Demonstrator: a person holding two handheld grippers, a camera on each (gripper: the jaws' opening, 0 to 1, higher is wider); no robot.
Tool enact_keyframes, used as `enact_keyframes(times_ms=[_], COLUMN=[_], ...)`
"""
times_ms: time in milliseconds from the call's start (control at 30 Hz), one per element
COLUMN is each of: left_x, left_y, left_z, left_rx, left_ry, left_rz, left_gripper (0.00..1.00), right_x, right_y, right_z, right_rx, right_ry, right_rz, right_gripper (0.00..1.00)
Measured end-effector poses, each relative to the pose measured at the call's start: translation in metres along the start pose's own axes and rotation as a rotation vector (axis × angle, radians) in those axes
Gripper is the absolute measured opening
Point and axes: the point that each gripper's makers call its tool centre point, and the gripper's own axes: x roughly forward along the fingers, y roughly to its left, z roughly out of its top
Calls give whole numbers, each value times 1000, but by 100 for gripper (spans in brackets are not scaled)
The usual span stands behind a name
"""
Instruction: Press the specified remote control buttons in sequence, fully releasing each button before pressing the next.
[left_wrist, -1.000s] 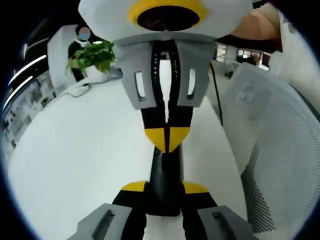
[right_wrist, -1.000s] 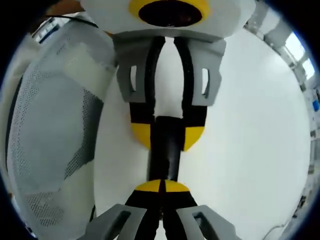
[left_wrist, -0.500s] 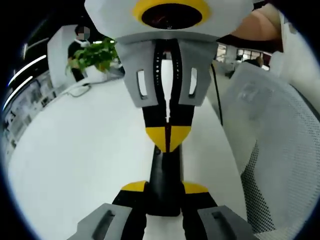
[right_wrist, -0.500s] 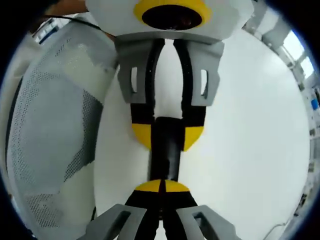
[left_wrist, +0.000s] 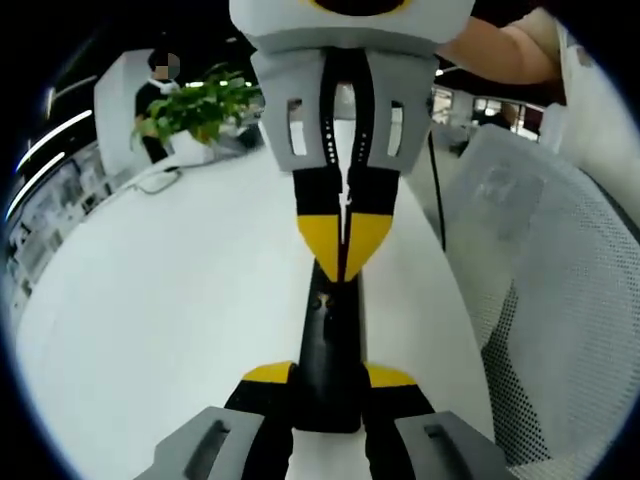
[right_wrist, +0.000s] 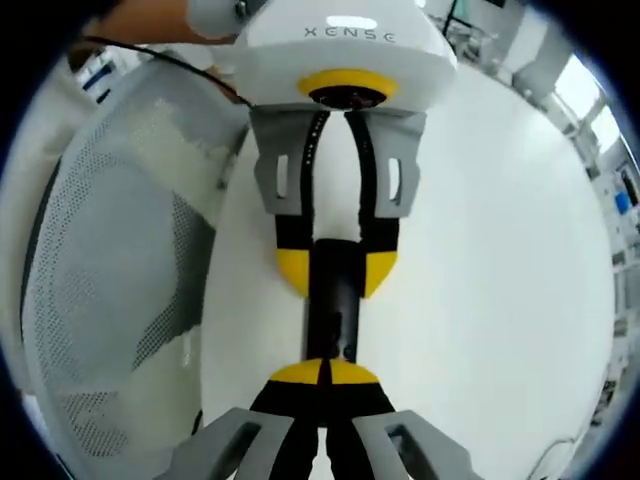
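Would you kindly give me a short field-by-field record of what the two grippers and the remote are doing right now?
object: black remote control, over the white table
left gripper: jaws shut on the remote control's near end
right gripper: jaws shut, tips together at the remote control's far end
button pressed: cannot tell
surroundings: mesh chair, potted plant

Both tongs (left_wrist: 330, 385) (right_wrist: 330, 372) are black with yellow tips, grey slotted brackets and white housings.
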Motion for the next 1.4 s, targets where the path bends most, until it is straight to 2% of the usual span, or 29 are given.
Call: enact_keyframes(times_ms=[967,1400], left_x=[-1,-1], left_y=[-1,-1], left_z=[0,0], left_rx=[-4,-4], left_ry=[-5,-5], left_rz=[1,2], left_gripper=[24,24], right_x=[19,21], right_y=[7,1], right_z=[0,4], right_rx=[-13,-26], right_ry=[4,1], right_rz=[16,-15], right_gripper=[0,0])
